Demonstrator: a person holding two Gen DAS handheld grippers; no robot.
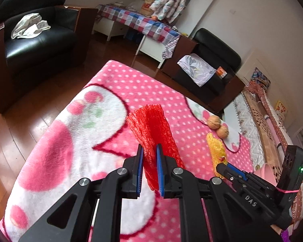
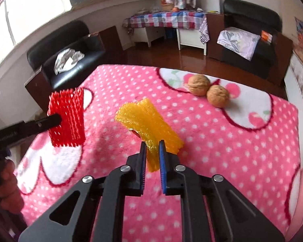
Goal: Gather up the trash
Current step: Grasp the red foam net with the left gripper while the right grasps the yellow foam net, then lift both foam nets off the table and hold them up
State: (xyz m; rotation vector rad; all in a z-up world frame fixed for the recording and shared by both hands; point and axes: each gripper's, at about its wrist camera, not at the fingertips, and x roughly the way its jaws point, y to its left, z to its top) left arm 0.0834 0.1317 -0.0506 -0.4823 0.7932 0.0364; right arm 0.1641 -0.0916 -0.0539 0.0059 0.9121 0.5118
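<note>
My left gripper (image 1: 149, 151) is shut on a red foam net sleeve (image 1: 151, 127) and holds it above the pink dotted blanket (image 1: 131, 84); the sleeve also shows at the left of the right wrist view (image 2: 67, 117). My right gripper (image 2: 152, 147) is shut on a yellow foam net sleeve (image 2: 145, 119), lifted above the blanket (image 2: 222, 141); this sleeve shows in the left wrist view (image 1: 216, 149) with the right gripper's fingers (image 1: 224, 168) on it. Two walnuts (image 2: 208, 89) lie together on the blanket beyond the yellow sleeve, also seen in the left wrist view (image 1: 218, 126).
A black armchair with a white cloth (image 1: 36, 40) stands beyond the blanket's far left. A checked-cloth table (image 1: 143, 24) and a second black chair (image 1: 212, 60) stand at the back. A wooden floor (image 1: 40, 111) surrounds the blanket. A pink object (image 1: 264, 173) lies at the right edge.
</note>
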